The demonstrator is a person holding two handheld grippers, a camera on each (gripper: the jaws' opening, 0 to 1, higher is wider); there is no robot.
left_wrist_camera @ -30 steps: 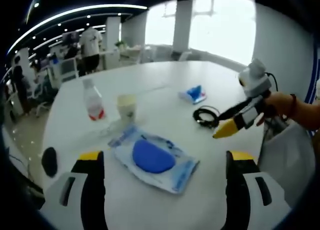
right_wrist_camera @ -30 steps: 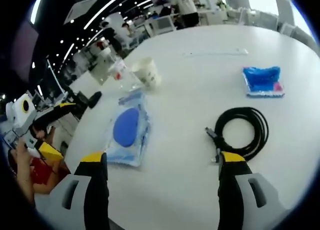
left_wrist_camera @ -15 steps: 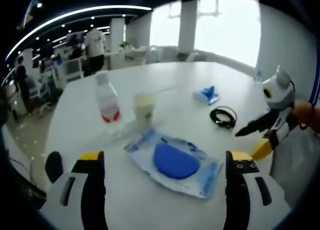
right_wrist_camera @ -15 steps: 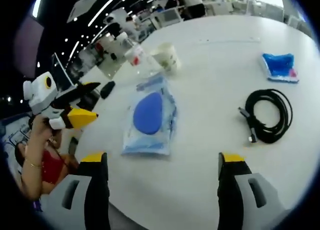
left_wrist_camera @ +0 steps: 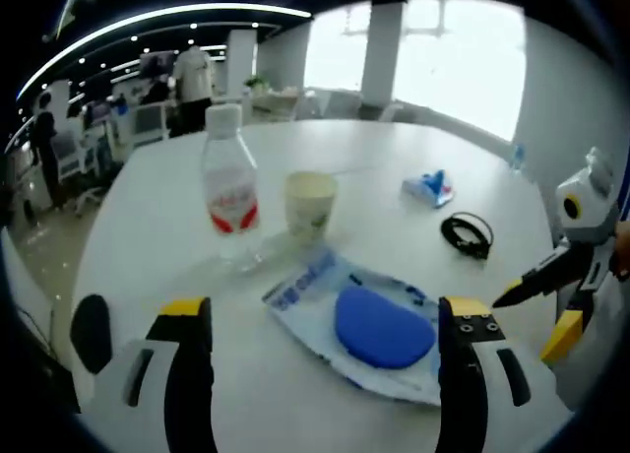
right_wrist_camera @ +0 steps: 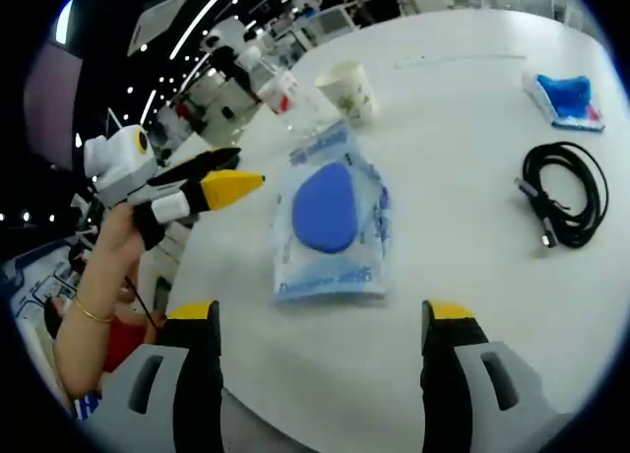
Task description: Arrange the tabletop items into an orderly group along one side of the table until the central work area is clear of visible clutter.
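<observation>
packet with the blue pad lies nearest on the table, just ahead of the left gripper, jaws spread and empty; right gripper likewise. probably light, floppy, slick: pinch an edge. beyond, bottle, cup, coiled cable. both views have drawn closer to the packet than a second ago.

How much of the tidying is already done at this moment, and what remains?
Nothing looks grouped yet. The water bottle, paper cup, blue pouch, black cable and small blue packet lie spread over the white table. The left gripper and right gripper are open, holding nothing. All five items are left.
</observation>
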